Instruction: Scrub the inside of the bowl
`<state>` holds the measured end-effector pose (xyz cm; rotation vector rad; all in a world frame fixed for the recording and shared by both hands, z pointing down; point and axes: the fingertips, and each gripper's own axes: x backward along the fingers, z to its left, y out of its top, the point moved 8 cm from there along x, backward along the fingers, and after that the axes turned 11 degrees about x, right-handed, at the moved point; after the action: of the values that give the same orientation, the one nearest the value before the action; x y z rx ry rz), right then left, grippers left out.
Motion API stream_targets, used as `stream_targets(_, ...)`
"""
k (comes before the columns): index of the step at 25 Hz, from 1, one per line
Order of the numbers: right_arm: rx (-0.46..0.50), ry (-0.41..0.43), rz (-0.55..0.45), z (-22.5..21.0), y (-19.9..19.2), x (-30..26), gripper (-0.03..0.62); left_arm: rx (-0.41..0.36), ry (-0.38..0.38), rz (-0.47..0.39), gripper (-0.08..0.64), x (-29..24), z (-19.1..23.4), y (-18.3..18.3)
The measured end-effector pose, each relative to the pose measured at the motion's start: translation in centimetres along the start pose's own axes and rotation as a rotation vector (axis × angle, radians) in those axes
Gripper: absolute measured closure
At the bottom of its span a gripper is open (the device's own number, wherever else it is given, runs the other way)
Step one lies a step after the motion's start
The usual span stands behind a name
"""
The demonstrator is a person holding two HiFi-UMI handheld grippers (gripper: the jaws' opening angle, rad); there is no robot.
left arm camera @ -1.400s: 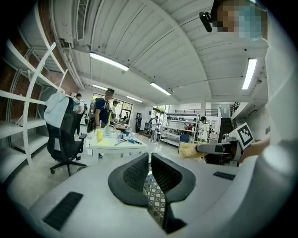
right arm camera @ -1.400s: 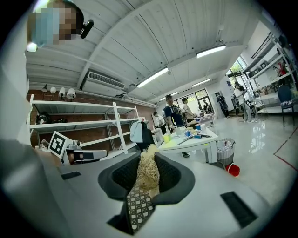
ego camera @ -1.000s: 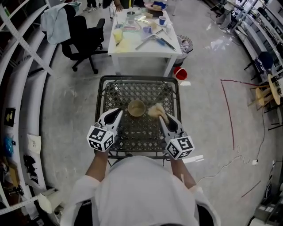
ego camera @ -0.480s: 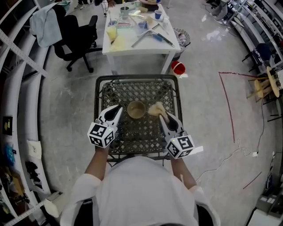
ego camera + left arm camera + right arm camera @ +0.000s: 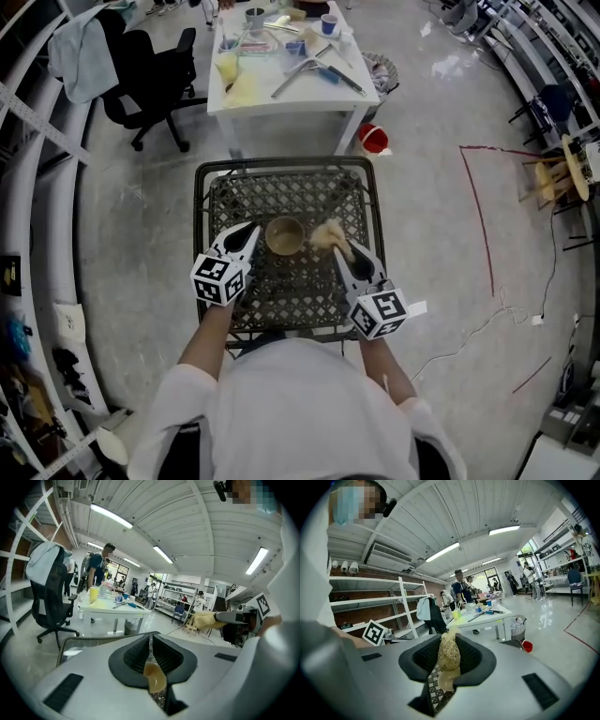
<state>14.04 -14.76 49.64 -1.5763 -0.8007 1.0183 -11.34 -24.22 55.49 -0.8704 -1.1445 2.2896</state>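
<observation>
**Head view:** A person in white stands at a metal mesh table [image 5: 281, 166], both forearms reaching forward and a little apart. The left gripper [image 5: 251, 230] points at the near left side of the tan bowl [image 5: 284, 235], which sits upright on the mesh. The right gripper [image 5: 339, 251] angles in from the right, its straw-coloured scrubber [image 5: 327, 234] just beside the bowl's right rim, outside it. Beyond stand a cluttered white table [image 5: 328, 94], a black office chair [image 5: 150, 66] and a red bucket [image 5: 373, 139].

**Left gripper view:** The fingers [image 5: 133, 656] are pressed together with nothing clamped. The bowl shows through the slot beneath them; whether they touch it cannot be told. Only here does the right gripper appear side-on, at the right edge, the scrubber sticking out ahead of it. People [image 5: 96, 569] stand around the white table.

**Right gripper view:** The fingers [image 5: 423, 657] are clenched on the scrubber, which stands up between them over the mesh. Only this view shows the wall shelving [image 5: 370, 604] and the left gripper's marker cube [image 5: 375, 632].
</observation>
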Motion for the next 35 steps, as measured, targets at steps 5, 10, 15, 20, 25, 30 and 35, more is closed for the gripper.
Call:
stream_targets(5, 0.001, 0.000, 0.007, 0.1, -0.1, -0.4, 0.492, 0.044, 0.016, 0.043, 0.514, -1.3, 1.4, -1.0)
stream_targets(10, -0.004, 0.000, 0.020, 0.1, -0.5, -0.9, 0.492, 0.115, 0.034, 0.122, 0.514, -3.0, 2.9, -2.9)
stream_targets(15, -0.001, 0.005, 0.035, 0.4, -0.9, -1.5, 0.492, 0.173, 0.043, 0.186, 0.514, -4.2, 4.1, -4.4)
stream_targets(20, 0.001, 0.013, 0.045, 0.3, -1.0, -2.3, 0.492, 0.246, 0.053, 0.256, 0.512, -5.5, 5.5, -6.0)
stream_targets(25, -0.007, 0.022, 0.058, 0.3, -1.3, -3.0, 0.492, 0.283, 0.070, 0.328, 0.512, -6.6, 6.3, -7.6)
stream_targets(30, -0.011, 0.023, 0.066, 0.3, -1.4, -3.4, 0.492, 0.319, 0.092, 0.366, 0.498, -7.7, 6.7, -8.7)
stream_targets(35, -0.011, 0.017, 0.076, 0.1, -1.5, -3.3, 0.492, 0.378, 0.129, 0.425, 0.397, -8.5, 7.5, -10.3)
